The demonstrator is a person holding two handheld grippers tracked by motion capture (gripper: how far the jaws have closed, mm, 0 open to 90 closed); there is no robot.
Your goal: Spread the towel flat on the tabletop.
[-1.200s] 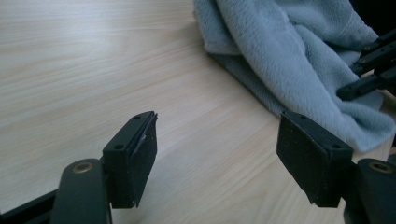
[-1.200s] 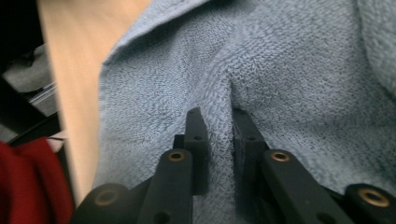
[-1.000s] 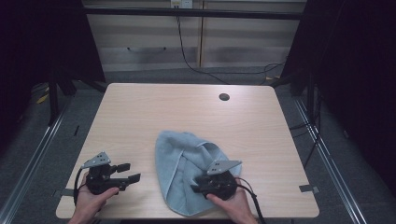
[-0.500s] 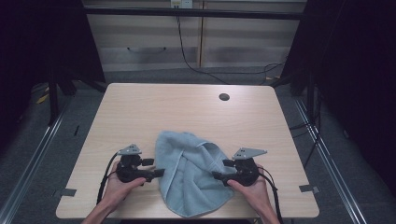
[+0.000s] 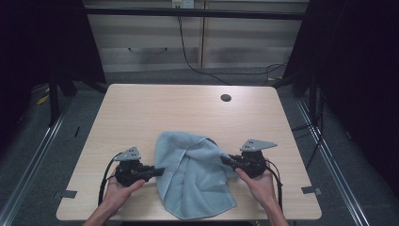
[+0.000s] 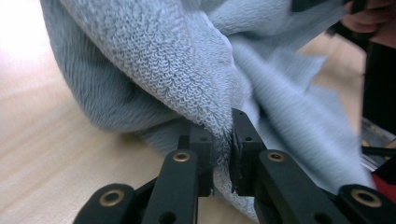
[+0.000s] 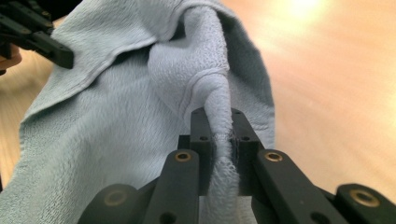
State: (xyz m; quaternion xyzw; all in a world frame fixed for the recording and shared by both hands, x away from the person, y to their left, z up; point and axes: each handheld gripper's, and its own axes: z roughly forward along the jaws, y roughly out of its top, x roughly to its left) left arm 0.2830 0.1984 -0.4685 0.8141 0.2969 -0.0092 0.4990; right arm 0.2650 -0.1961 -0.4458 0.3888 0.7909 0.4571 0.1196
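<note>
Two grips just made. Left gripper [image 5: 157, 171]: moved in from worktop [image 5: 141, 113] edge since a second ago, fingers [image 6: 201, 144] just closed, now pinching left edge of blue towel [image 5: 195, 176]. Towel crumpled at near-centre. Right gripper [image 5: 225, 160]: fingers just closed, pinching right fold. I judge spreading next. Which corners held: can't tell.

The far half of the wooden table [image 5: 141, 108] lies bare and open to a hand; only a small dark grommet hole [image 5: 226, 98] marks it; nearer, the crumpled blue towel [image 5: 195, 176] fills the gap between the left gripper [image 5: 157, 171] and right gripper [image 5: 225, 160].
</note>
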